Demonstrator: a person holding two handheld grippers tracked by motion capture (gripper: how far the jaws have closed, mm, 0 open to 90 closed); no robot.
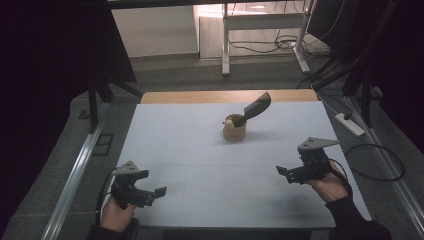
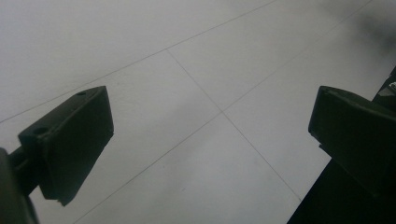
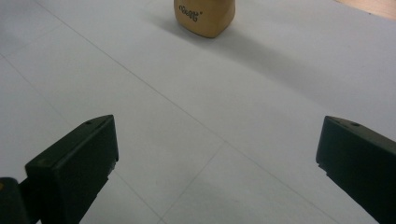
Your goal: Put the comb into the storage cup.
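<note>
Black left gripper (image 1: pixel 156 193): near-left corner of the surface (image 1: pixel 200 135), fingers (image 2: pixel 70 140) spread wide, holding nothing.
Wooden cup (image 1: pixel 234 127): far centre of the surface, upright, a dark scoop (image 1: pixel 256 108) leaning out of it, well apart from both grippers.
Right gripper (image 1: pixel 283 172): near-right edge, fingers (image 3: pixel 74 163) wide apart, empty.

The room is dim, its sides near black; brighter light falls on the floor beyond the table's (image 1: pixel 200 150) far edge. The cup (image 1: pixel 234 127) casts a soft shadow. Both gripper views look grainy, jaws blurred.
</note>
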